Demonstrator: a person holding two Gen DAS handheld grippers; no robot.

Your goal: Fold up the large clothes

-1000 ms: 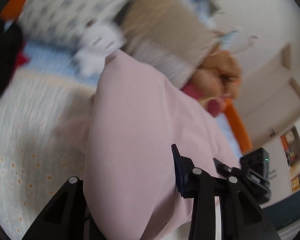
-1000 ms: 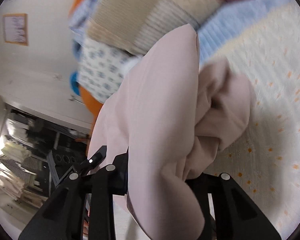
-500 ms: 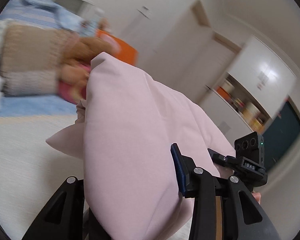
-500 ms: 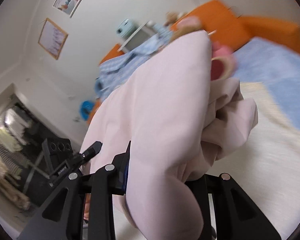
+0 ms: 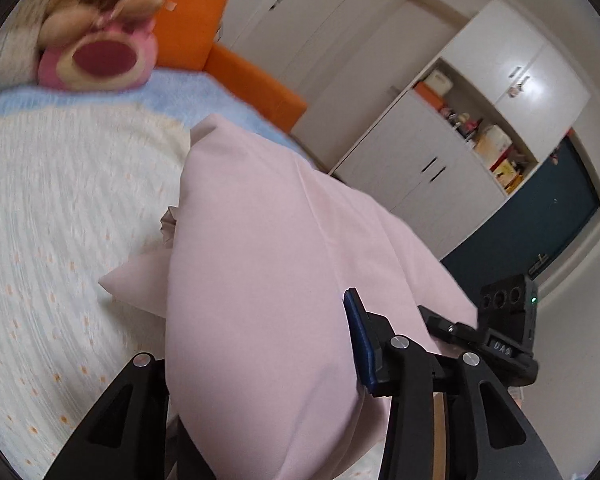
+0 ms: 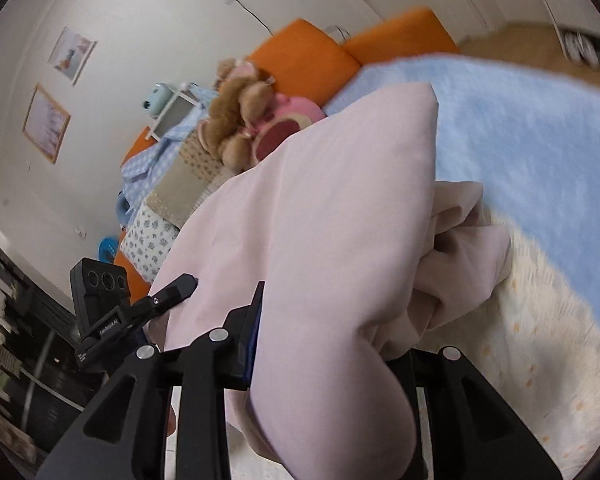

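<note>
While both claws carried it above the bed (image 5: 40, 216), we had the pink garment (image 5: 268, 280) bunched thick between them, hanging clear over the cream spread near the bed's near edge. Our left gripper (image 5: 256, 364) was pinching a fat wad of it, cloth packed between its black fingers and the blue pad. Our right gripper (image 6: 336, 344) was clamped on another wad, with looser folds (image 6: 456, 264) spilling off to its side.

We judged the cloth light and very soft: smooth, matte, thin weave, puffing into rounded pillow shapes with no stiffness at all. It would slump wherever unsupported, and a slick weave like this could creep out of a shallow bite. We reckoned the places to hold were a hem or a corner, one in each claw, well apart, so the panel hung flat; a grab in the middle only made a bundle.

Under it lay the ribbed cream spread with tiny orange flecks, then a fluffy blue blanket (image 6: 520, 132), and a plush toy (image 5: 96, 56) by the orange headboard (image 5: 204, 36).
</note>
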